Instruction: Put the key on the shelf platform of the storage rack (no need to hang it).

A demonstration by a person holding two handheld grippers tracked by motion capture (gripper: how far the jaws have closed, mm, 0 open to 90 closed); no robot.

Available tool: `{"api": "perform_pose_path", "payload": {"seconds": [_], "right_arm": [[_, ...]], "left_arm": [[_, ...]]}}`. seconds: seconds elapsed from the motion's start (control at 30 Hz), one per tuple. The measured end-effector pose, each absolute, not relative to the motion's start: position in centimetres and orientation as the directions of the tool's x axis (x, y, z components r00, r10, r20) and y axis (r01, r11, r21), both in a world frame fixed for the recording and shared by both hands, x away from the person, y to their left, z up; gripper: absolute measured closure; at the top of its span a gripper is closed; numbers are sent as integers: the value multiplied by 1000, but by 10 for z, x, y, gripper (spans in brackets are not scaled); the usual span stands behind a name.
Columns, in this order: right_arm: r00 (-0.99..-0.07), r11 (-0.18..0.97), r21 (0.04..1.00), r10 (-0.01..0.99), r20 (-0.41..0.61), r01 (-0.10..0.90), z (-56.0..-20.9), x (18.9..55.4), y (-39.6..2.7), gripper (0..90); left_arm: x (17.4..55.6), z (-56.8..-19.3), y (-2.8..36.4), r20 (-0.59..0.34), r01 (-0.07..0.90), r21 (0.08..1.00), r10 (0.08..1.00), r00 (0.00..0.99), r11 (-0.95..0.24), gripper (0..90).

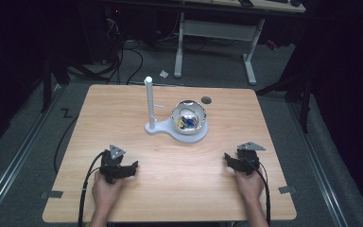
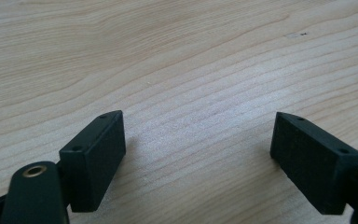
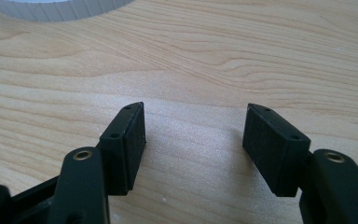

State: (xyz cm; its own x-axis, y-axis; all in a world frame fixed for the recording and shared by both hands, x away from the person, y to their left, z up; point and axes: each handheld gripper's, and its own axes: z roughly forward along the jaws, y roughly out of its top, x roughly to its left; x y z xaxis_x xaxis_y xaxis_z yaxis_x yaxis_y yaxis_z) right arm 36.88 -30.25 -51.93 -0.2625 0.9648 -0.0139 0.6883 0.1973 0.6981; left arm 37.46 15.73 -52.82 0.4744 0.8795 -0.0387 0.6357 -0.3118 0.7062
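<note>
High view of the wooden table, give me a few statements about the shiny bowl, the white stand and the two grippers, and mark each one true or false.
1. The shiny round metal bowl sits on the flat white stand. True.
2. The white upright post stands to the right of the bowl. False: it rises to the bowl's left.
3. The left gripper holds the bowl. False: its jaws are open, with bare light wooden table between them.
4. The right gripper is open and empty. True.
5. Small coloured things lie inside the bowl. True, though they are too small to identify.
</note>
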Motion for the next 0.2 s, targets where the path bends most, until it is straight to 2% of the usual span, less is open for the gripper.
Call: {"api": "perform_pose_path", "payload": {"seconds": [0.2], "right_arm": [[-266,199,698,964,-12,688,-519,369,-303,388]], "left_arm": [[375,-528,157,-39,636,706,879,474,-312,184]]}}
